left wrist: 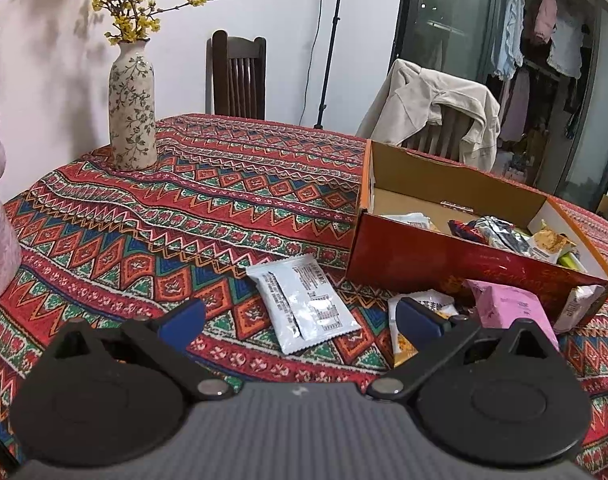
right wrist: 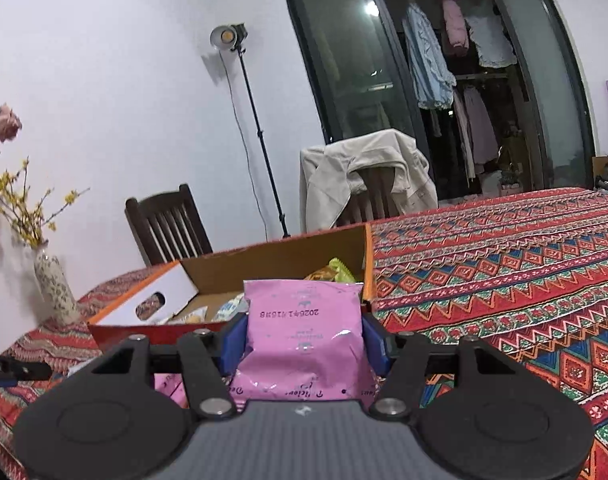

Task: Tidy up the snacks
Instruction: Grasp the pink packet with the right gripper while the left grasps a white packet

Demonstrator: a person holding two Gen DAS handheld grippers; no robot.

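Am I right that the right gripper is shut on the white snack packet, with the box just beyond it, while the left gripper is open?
Not quite: the packet is wrong. In the right wrist view the right gripper is shut on a pink snack packet. The white packet lies on the tablecloth. The box is just beyond, and the left gripper is open.

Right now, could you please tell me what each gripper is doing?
Left gripper: open, holding nothing.
Right gripper: closed on a pink snack packet.
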